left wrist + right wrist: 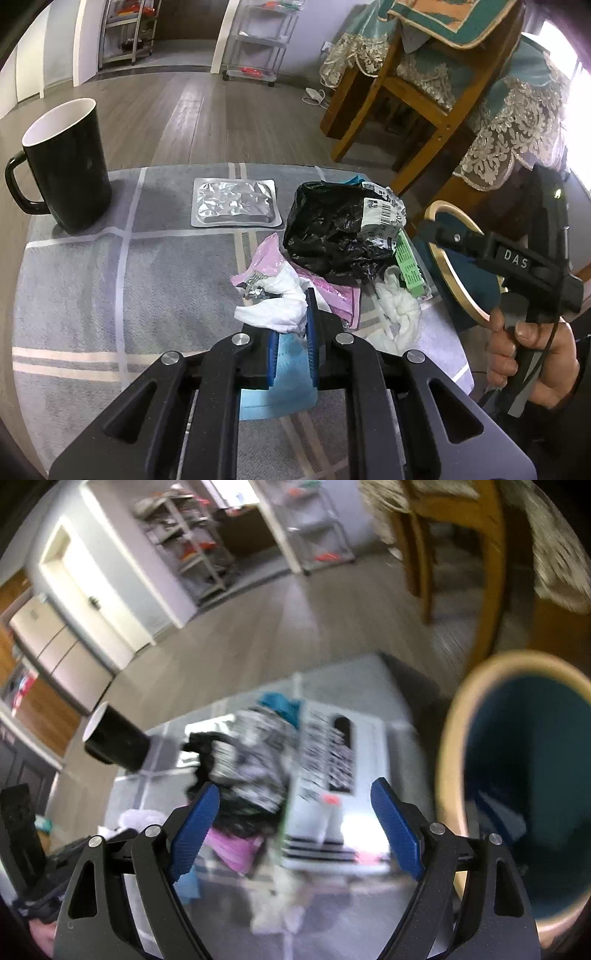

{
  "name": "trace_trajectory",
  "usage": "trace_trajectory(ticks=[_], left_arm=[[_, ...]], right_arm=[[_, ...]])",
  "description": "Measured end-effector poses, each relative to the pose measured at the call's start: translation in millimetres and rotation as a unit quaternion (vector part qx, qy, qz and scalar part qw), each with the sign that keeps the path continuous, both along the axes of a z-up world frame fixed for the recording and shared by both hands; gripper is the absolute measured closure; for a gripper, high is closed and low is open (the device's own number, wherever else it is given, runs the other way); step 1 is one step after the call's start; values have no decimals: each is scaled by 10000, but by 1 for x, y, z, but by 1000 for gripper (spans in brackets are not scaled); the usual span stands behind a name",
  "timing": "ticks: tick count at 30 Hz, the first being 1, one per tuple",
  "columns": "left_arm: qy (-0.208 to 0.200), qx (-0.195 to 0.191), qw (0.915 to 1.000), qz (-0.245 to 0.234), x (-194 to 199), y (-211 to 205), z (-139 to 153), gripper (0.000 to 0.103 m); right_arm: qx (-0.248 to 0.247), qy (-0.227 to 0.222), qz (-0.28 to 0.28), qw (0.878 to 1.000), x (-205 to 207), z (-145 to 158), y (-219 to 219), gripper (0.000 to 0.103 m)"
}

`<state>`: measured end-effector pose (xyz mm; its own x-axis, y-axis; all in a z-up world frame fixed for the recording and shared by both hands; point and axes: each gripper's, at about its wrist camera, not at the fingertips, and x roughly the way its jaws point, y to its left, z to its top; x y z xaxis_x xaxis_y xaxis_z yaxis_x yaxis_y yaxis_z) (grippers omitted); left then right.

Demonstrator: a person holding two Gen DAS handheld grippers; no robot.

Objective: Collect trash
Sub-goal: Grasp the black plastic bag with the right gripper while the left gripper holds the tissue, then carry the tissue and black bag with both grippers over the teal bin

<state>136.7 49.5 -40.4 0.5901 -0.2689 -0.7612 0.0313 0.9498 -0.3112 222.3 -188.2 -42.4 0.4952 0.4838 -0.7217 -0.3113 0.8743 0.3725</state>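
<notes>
Trash lies mostly uncollected on the counter (74, 295) — by the look of it, the job has barely begun. Beside the black mug (62, 166) lies a foil pack (234, 203); past that, a crumpled black bag (332, 236), pink wrapper (332, 291) and loose tissue (400, 306). The left claw (291, 350) is pinched on a white tissue (277, 310) above a blue sheet. The right claw (295, 834) hangs wide open, holding nothing, with the teal bin (517, 794) just beside the pile; whether anything is in the bin already I cannot tell.

The left gripper (291, 343) sits low and near, its blue pads close together with only a narrow gap between them. The right gripper (295, 827) has its jaws spread wide. Farther right, a bare right hand (532, 362) clasps its black handle.
</notes>
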Motion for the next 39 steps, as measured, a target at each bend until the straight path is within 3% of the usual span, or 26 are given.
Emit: trace_trajectory(ticks=[4,6,10,11,14,20,32,39], left_arm=[[-32,-27,10000,38,0,1,0,91],[-40,-46,9999,80,0,3,0,91],[-25,-78,9998,183,0,8,-3,91],[-24,-77,9998,196,0,8,-3,91],[-54,-89,9996,248,0,11,-2,91],[-157,-148,9992,345,0,13,0,91],[-401,-115,9983,397,-6,12,12,91],[-513,-68,9981,343,-13,9,21,91]], right_arm=[[-392,-445,435,9973,0,11,32,21],[-705,-639,687,9931,-1,12,51,33],[-1133,-545,962,9874,6,3,69,64],[-1175,-503,978,9870,6,1,70,75],[-1016,-513,975,9887,1,2,65,89],[-664,-696,947,9909,-13,22,54,96],[208,-979,824,9916,-50,71,28,100],[352,-1171,824,9891,-76,86,19,100]])
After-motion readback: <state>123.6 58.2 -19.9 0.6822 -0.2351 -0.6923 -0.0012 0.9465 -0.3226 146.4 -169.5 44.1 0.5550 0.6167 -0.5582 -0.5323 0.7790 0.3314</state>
